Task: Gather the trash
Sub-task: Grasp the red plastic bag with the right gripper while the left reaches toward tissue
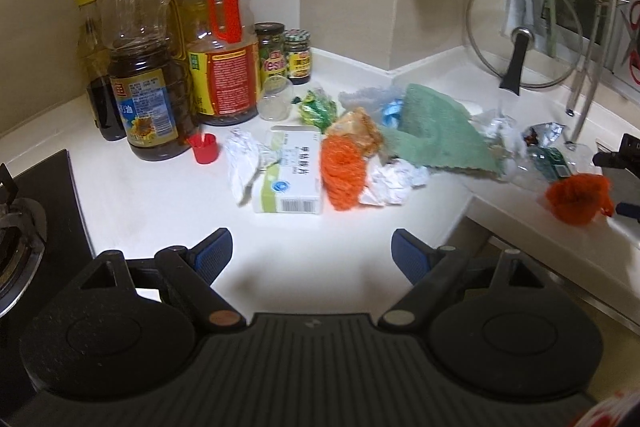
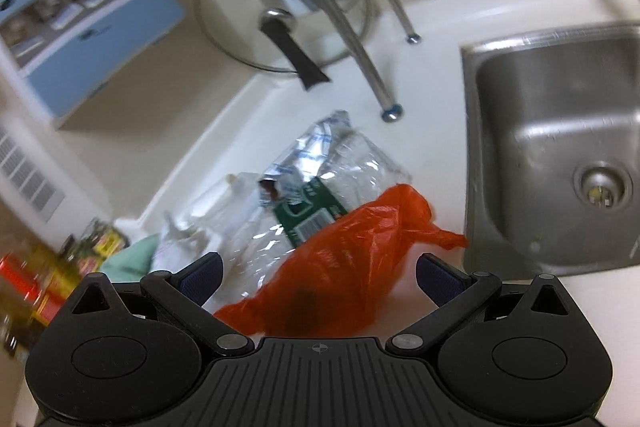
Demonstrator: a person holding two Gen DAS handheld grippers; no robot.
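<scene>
Trash lies strewn toward the worktop's [image 1: 160,195] back corner in the left wrist view: a white carton [image 1: 290,173], orange netting [image 1: 344,171], crumpled paper [image 1: 390,181]; the left hand-held gripper [image 1: 312,253] hovers spread, empty. Right wrist view: the right hand-held gripper [image 2: 318,273] is spread around an orange plastic bag [image 2: 344,267] beside the sink [image 2: 560,147].

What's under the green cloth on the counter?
The green cloth lies over the trash pile: a blue-and-clear plastic bag sticks out at its back-left edge, crumpled white paper at its front. Whatever sits beneath its middle is covered.
</scene>
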